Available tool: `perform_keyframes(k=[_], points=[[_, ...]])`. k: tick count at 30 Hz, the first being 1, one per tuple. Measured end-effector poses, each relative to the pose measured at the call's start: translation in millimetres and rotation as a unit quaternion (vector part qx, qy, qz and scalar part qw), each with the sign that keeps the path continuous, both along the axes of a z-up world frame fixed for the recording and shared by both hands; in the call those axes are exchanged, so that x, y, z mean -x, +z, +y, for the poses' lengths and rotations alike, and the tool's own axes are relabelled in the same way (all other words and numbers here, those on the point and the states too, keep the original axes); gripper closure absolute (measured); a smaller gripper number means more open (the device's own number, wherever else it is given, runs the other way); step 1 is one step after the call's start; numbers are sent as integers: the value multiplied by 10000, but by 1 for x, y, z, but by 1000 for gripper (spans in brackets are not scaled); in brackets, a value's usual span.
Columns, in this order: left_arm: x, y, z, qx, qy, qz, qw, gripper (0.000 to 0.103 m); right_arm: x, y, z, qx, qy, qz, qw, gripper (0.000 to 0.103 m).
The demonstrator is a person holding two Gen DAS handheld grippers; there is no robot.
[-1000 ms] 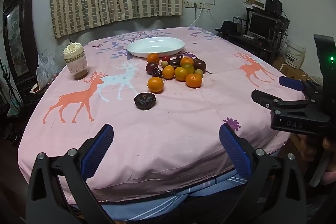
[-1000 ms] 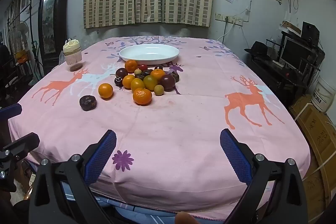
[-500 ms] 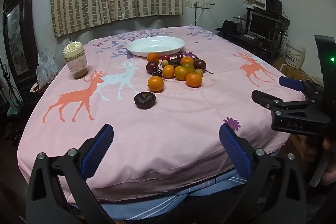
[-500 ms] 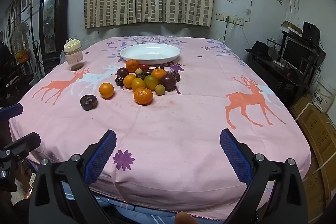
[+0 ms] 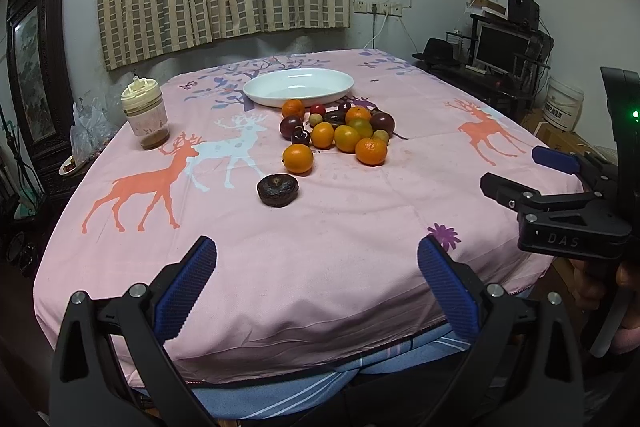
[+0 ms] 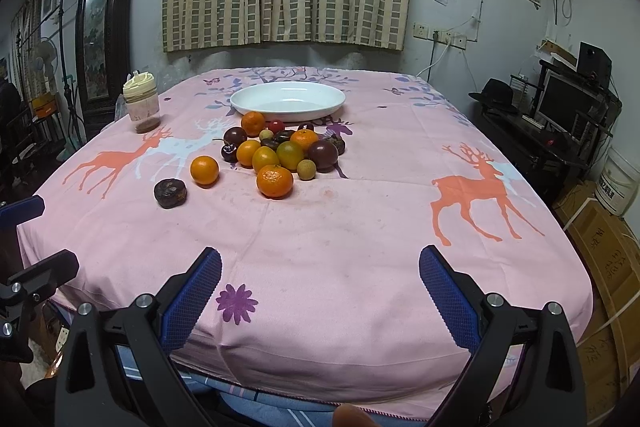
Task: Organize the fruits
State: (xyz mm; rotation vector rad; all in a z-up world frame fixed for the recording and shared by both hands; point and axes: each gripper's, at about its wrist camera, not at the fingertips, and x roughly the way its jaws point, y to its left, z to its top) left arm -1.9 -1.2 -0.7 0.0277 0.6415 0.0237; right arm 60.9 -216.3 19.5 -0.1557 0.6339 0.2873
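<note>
Hovering at the near edge of the worktop (image 5: 360, 267), both sets of tongs — left tongs (image 5: 316, 279) gaping wide and gripping nothing, right tongs (image 6: 320, 283) likewise spread wide and carrying nothing. Lying well ahead of both, toward the far middle of the pink deer-print cloth: the fruit cluster (image 6: 288, 151), sitting just in front of the white dish (image 6: 288, 101) and not touching it. Dish holding no fruit as yet.

Sitting apart from the heap on its near-left side — a lone orange (image 6: 204, 169) and a dark wrinkled fruit (image 6: 170, 192), the latter nearest of all to the tongs. Lying left of centre in the right wrist view and close to centre in the left wrist view; judging the left tongs the nearer and better aligned. No long axis worth noting: squat and round, stem scar facing up.

Appearing firm and glossy, the oranges; the nearest tangerine (image 6: 274, 181) slightly dimpled. Mixing in among them: dark purple plums, small pale round fruits, one small red one. Judging the sorting not yet started. Standing well left, clear of the reach path, a lidded jar (image 5: 145, 117).
</note>
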Motion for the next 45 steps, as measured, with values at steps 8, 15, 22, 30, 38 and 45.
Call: perform_keyframes(k=[8,15,22,30,38,45], points=[[0,0,0,3,-6,3,10000,5,-2,1,-2,-1,2,7,10000,4],[-1,-1,0,3,-5,10,10000,5,1,-2,2,42,31,-1,10000,4],[0,-2,0,3,-5,16,10000,5,1,-4,5,48,28,5,10000,4],[-1,-2,0,2,-5,23,10000,5,1,-4,5,57,25,7,10000,4],[-1,-2,0,3,-7,29,10000,5,3,-4,6,69,29,13,10000,4],[1,-9,1,38,-11,69,10000,5,3,-4,6,71,33,10,10000,4]])
